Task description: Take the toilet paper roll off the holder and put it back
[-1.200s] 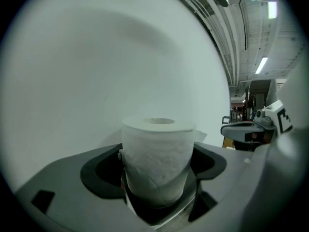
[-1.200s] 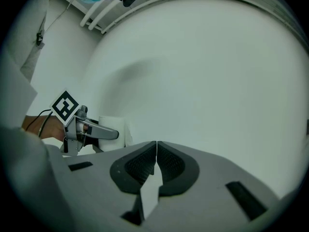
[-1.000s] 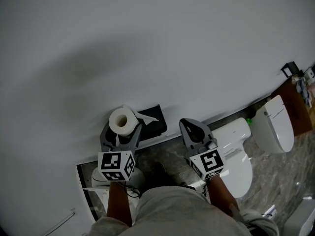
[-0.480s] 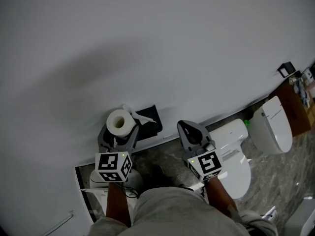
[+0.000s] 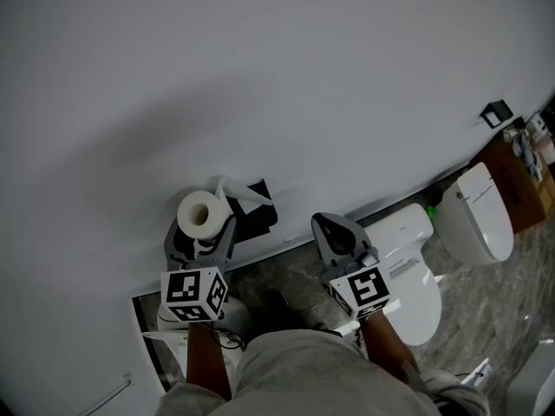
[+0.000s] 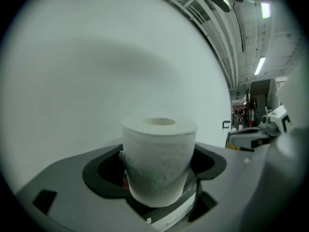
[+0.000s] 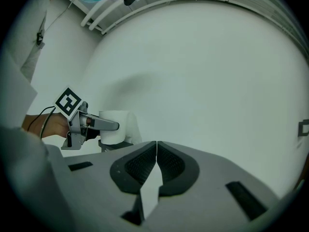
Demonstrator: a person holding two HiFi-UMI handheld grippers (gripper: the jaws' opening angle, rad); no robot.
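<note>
A white toilet paper roll (image 5: pixel 201 214) stands upright between the jaws of my left gripper (image 5: pixel 203 224), which is shut on it; a loose sheet hangs off toward the wall. In the left gripper view the toilet paper roll (image 6: pixel 158 158) fills the gap between the jaws. The black holder (image 5: pixel 251 219) sits on the white wall just right of the roll. My right gripper (image 5: pixel 339 230) is shut on nothing, to the right of the holder. From the right gripper view the toilet paper roll (image 7: pixel 116 128) shows at left, with my right gripper (image 7: pixel 156 146) pointing at bare wall.
A white toilet (image 5: pixel 406 267) stands below right of my right gripper, and a second toilet (image 5: pixel 477 215) farther right. The floor (image 5: pixel 486 306) is grey stone. A small black bracket (image 5: pixel 496 113) is on the wall at the far right.
My left gripper has carried the roll up and to the left, away from the holder. The right gripper has barely moved.
</note>
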